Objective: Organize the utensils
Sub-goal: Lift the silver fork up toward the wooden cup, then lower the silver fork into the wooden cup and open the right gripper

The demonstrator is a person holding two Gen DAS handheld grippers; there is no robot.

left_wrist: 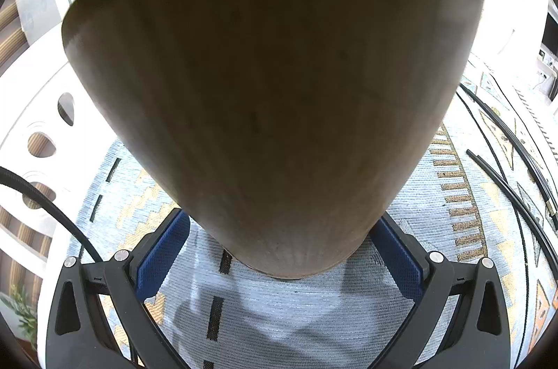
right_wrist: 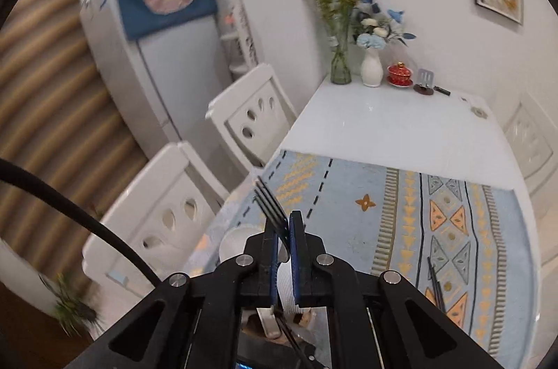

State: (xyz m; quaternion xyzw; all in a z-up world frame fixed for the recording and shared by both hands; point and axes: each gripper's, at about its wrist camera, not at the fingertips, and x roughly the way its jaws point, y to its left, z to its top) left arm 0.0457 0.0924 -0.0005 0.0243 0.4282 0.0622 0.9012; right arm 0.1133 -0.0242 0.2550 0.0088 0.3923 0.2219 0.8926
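Black fork [right_wrist: 268, 200], clamped between the blue pads of the right claw [right_wrist: 284, 229]; tines up and forward past the pad tips, above the near left edge of the patterned runner [right_wrist: 348, 205]; handle hidden behind the pads, reappearing as a thin dark shaft below them. Dark chopsticks [right_wrist: 434, 282], flat on the runner toward its near right part; near ends cut off by the claw body. White round object [right_wrist: 237, 241] at the runner's near left edge, half hidden behind the claw; identity not clear. Beyond the runner's far edge, bare white counter [right_wrist: 383, 125] with two vases and a red lidded cup [right_wrist: 399, 74] at the far end. Left of the runner, white chairs, blurred. Wooden vessel [left_wrist: 272, 90], tapered, gripped near its narrow base by the left claw [left_wrist: 280, 250] above the runner [left_wrist: 300, 309]; filling most of the view, mouth cut off at the upper frame, contents not visible.
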